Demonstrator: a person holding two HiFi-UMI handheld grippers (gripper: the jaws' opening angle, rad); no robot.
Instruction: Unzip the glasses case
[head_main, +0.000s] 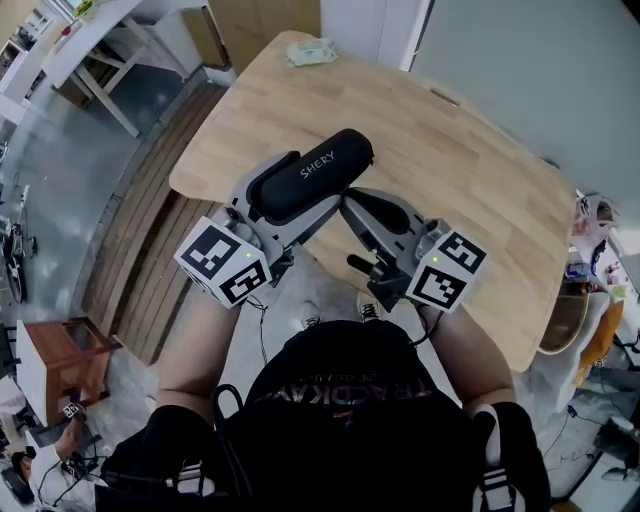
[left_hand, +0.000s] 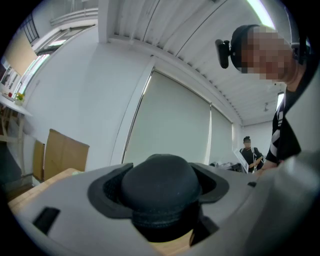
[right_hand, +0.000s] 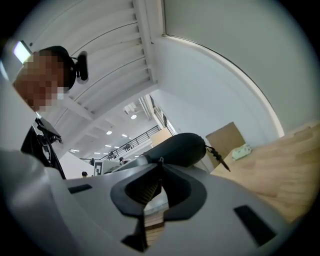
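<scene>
A black zip-up glasses case (head_main: 312, 172) with white lettering is held above the near edge of the wooden table (head_main: 460, 170). My left gripper (head_main: 292, 192) is shut on it, one jaw on each long side. In the left gripper view the case's rounded end (left_hand: 160, 185) fills the gap between the jaws. My right gripper (head_main: 343, 200) meets the case's right side with its jaws together. In the right gripper view its tips (right_hand: 160, 165) pinch a small tab at the case's seam, seemingly the zipper pull. A short cord (right_hand: 220, 157) dangles from the far end of the case (right_hand: 177, 147).
A pale green packet (head_main: 312, 52) lies at the table's far end. A wooden stool (head_main: 60, 350) stands on the floor at the left. Cardboard (right_hand: 225, 137) leans on the far wall. A person (left_hand: 248, 150) stands in the background.
</scene>
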